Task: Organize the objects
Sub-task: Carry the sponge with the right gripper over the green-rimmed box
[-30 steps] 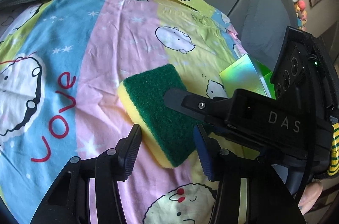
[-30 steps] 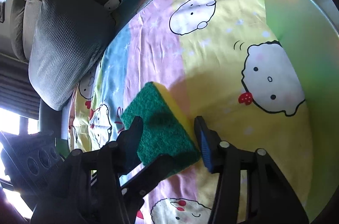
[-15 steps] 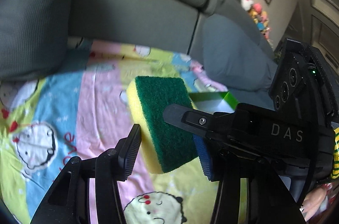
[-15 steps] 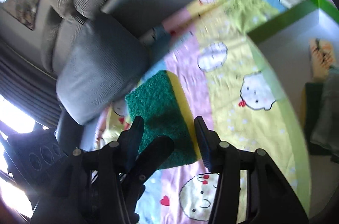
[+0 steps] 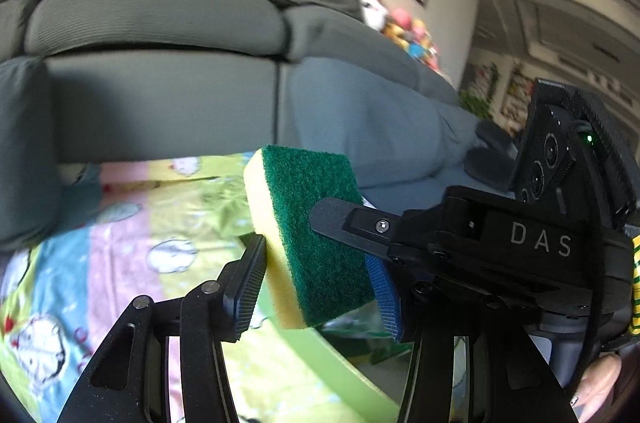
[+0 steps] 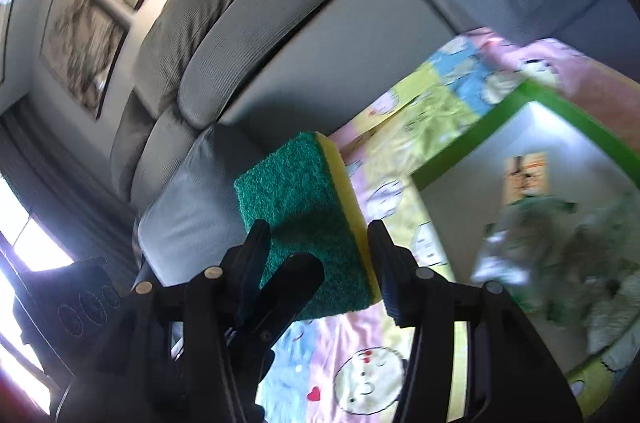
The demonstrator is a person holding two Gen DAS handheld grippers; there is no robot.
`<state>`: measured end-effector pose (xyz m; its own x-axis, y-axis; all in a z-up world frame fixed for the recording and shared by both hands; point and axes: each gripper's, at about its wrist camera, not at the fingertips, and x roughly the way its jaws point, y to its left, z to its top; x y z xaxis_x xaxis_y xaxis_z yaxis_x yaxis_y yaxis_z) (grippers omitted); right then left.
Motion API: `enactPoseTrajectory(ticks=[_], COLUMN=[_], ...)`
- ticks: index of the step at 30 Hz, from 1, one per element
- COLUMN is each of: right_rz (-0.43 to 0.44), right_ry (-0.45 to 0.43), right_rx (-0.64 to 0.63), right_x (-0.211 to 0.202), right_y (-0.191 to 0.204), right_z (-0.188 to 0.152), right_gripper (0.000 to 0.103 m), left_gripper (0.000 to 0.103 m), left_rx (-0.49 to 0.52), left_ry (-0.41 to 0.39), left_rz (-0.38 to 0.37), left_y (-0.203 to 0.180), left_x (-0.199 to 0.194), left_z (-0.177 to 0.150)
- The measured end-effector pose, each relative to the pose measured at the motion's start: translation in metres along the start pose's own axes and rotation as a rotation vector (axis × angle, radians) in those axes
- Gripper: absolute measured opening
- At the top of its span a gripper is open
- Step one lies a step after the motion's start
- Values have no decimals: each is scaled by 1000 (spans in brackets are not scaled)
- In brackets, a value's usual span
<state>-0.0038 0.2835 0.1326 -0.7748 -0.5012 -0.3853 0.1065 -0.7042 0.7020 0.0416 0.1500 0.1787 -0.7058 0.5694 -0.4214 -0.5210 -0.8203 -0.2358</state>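
Observation:
A yellow sponge with a green scouring face (image 5: pixel 316 235) is held in the air above the patterned sheet (image 5: pixel 120 247). My left gripper (image 5: pixel 316 287) and my right gripper (image 6: pixel 320 271) are both shut on the sponge (image 6: pixel 308 223), one from each side. Each gripper's finger crosses the other's view. A green-rimmed box (image 6: pixel 532 103) lies open to the right in the right wrist view, with blurred items inside. Its green edge (image 5: pixel 332 351) shows just below the sponge in the left wrist view.
A grey sofa back (image 5: pixel 160 23) and cushions (image 6: pixel 224 35) rise behind the sheet. Plush toys (image 5: pixel 404 31) sit at the sofa's far end. Framed pictures (image 6: pixel 84 39) hang on the wall.
Both grippers have closed on the sponge and lifted it off the sheet. The views have tilted up toward the sofa back, and the open box has come into view on the right.

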Motion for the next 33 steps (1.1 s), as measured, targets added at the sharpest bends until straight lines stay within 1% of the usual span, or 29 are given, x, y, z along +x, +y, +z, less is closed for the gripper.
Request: enactPoseTrajectory(ticks=[5, 10, 15, 20, 25, 30, 31, 33], right_rz=[-41, -81, -119, -152, -184, -228, -230, -228], right_ry=[-83, -108, -101, -88, -71, -53, -50, -50], right_rx=[98, 180, 248, 276, 312, 336, 340, 347], right_x=[-20, -29, -30, -27, -23, -19, -18, -18], right_y=[-37, -67, -88, -99, -110, -118, -120, -121], right_z=[11, 12, 10, 10, 7, 5, 4, 4], right_gripper=[50, 50, 50, 50, 50, 50, 50, 50], left_gripper=[51, 51, 52, 52, 52, 52, 52, 51], left_rx=[37, 47, 33, -1, -38, -78, -88, -93], left_ry=[42, 105, 159, 204, 236, 274, 282, 282], left_rz=[-61, -90, -105, -118, -122, -145, -157, -158], left_y=[-26, -40, -45, -43, -43, -41, -41, -40], left_x=[33, 61, 80, 89, 97, 106, 106, 107], left_z=[3, -1, -9, -20, -31, -38, -39, -39])
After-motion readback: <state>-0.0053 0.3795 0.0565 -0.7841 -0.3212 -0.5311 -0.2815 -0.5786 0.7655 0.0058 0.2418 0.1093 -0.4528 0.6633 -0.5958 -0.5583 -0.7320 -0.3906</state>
